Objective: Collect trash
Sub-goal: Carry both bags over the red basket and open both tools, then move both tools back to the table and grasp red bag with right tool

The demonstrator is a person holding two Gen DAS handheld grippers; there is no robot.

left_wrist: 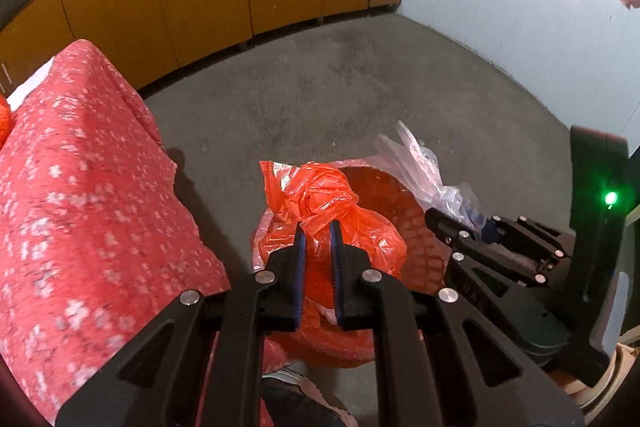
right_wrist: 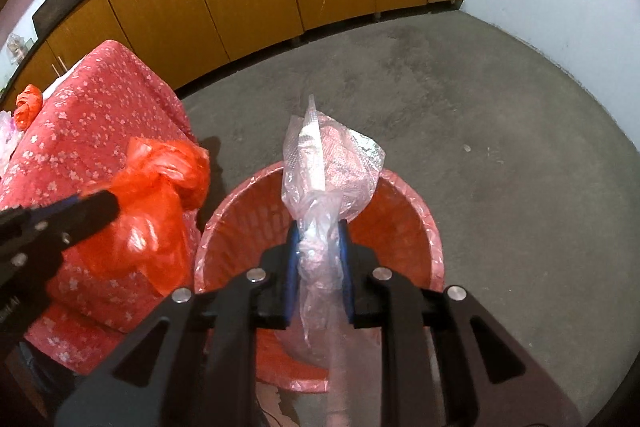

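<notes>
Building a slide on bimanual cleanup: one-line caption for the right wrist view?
Right gripper holds a clear plastic bag over the red bin; left gripper carries an orange bag.

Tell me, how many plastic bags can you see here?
3: an orange bag in the left gripper, a clear bag in the right gripper above the bin, another orange bag on the table. More may be hidden.
</notes>
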